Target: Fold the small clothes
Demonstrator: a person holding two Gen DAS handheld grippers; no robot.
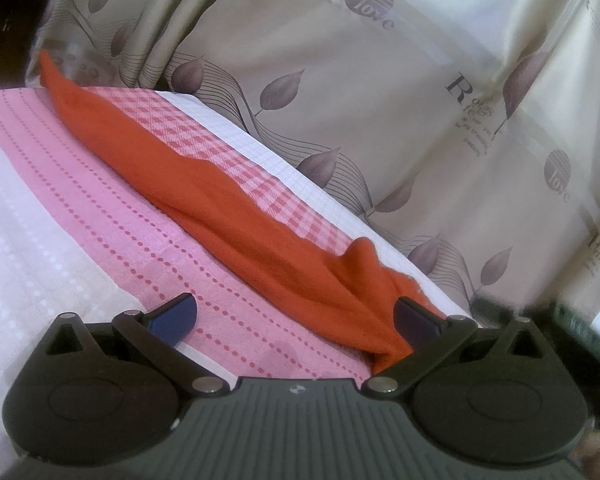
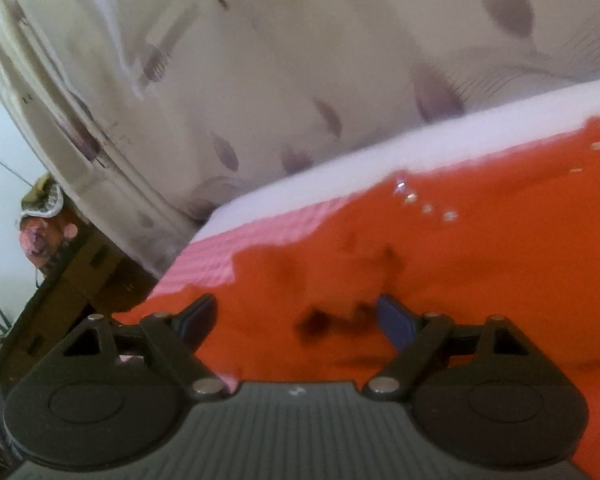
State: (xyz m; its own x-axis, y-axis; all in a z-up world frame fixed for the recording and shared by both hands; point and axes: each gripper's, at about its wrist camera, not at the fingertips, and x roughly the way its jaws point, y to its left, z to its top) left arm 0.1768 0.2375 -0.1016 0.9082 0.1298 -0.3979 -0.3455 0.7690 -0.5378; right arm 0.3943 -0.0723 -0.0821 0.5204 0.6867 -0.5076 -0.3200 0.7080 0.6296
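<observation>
I'm lining up both tools, left [image 1: 296, 316] and right [image 2: 296, 318], jaws apart, over the cloth [image 1: 220, 200]; next, pinching an edge.

The orange garment [image 1: 236, 204] is soft, matt, fleece-like cloth. Under it lies a pink-and-white woven cover [image 1: 80, 200] with a dotted, textured weave. The curtain [image 1: 380, 80] behind is smooth, satiny fabric with a sheen. The left gripper [image 1: 296, 318] is matt black plastic with shiny metal pins.
</observation>
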